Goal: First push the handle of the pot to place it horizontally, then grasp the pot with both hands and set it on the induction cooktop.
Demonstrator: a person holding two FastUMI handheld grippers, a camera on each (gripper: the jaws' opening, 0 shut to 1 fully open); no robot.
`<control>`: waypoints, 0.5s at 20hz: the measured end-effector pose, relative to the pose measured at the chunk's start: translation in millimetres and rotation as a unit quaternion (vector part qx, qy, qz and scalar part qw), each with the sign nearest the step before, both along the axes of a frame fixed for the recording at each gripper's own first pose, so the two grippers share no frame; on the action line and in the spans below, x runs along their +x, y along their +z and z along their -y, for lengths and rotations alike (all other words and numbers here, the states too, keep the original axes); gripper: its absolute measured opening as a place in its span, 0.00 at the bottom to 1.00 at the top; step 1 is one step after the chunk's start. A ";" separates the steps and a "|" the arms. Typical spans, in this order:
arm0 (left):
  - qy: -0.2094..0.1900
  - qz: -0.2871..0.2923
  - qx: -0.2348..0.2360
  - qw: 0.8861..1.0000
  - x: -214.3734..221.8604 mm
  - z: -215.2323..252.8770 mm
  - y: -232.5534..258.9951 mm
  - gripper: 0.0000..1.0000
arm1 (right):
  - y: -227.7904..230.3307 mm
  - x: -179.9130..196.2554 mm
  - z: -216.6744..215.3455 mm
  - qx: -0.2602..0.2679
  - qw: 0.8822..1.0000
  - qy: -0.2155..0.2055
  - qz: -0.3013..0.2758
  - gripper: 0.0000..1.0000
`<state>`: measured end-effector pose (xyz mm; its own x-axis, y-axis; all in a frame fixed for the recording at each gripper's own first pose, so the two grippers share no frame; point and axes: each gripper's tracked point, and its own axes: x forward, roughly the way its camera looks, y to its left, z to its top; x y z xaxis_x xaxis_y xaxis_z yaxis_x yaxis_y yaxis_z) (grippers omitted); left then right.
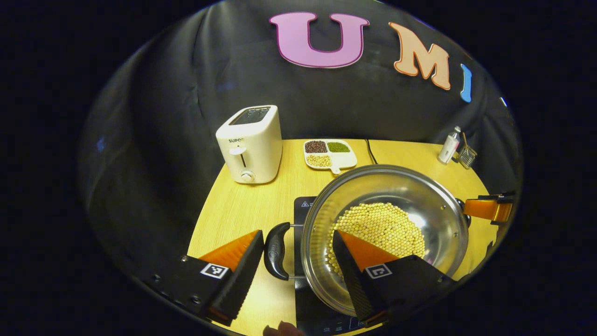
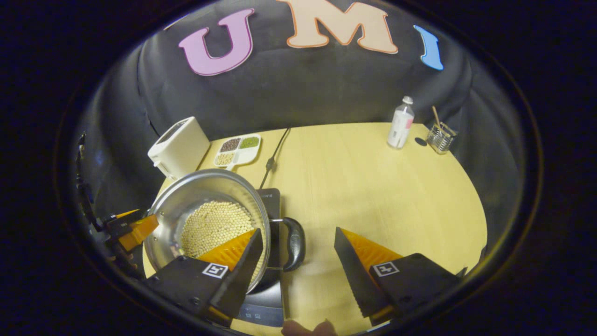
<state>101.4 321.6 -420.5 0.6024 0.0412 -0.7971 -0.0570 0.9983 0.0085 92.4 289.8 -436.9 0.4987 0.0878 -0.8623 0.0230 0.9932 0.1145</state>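
Nearest the lens, the left gripper (image 1: 296, 254) stands wide open astride the pot's left handle (image 1: 277, 250), one finger outside it, the other over the rim, pressing nothing. The right gripper (image 2: 296, 254) is likewise spread around the right handle (image 2: 294, 244), apparently without contact. The steel pot (image 1: 440, 224), holding soybeans (image 1: 380, 226), sits on the induction cooktop (image 1: 301, 207) on the wooden table (image 2: 373, 186). Farther back are a white toaster (image 1: 250, 143), a divided bean dish (image 1: 329, 153) and, far right, a small bottle (image 2: 400, 122).

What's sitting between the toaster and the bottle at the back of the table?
In the right gripper view, the divided bean tray and then a black power cord lie between the toaster and the bottle; the remaining stretch is bare table.
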 end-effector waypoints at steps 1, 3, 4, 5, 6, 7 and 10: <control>0.005 0.011 -0.001 1.000 -0.5 1.6 7.9 0.96 | 6.7 1.6 5.1 0.001 1.000 -0.003 0.011 0.94; 0.015 0.042 0.009 0.999 -1.5 3.8 29.9 0.92 | 21.1 3.0 15.7 0.007 0.999 -0.005 0.031 0.94; 0.016 0.057 0.017 0.998 -1.7 6.1 41.5 0.92 | 28.1 3.3 21.2 0.011 0.999 -0.005 0.038 0.96; 0.015 0.076 0.027 0.997 -0.4 10.1 55.1 0.92 | 35.8 3.5 28.2 0.016 0.999 -0.004 0.047 0.94; 0.013 0.094 0.035 0.995 -0.3 17.2 69.1 0.92 | 43.3 3.9 34.8 0.023 0.998 -0.002 0.056 0.94; 0.012 0.110 0.041 0.993 -0.4 26.0 83.0 0.91 | 50.5 2.0 43.4 0.031 0.997 0.002 0.064 0.96; 0.005 0.146 0.071 0.987 -8.8 60.5 121.9 0.91 | 65.1 -7.5 82.2 0.047 0.996 0.019 0.075 0.94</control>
<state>92.6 261.1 -298.6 0.8039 0.1473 -0.5762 -0.0878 0.9876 0.1301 84.9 207.7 -371.9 0.6169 0.1849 -0.7650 -0.0383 0.9779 0.2054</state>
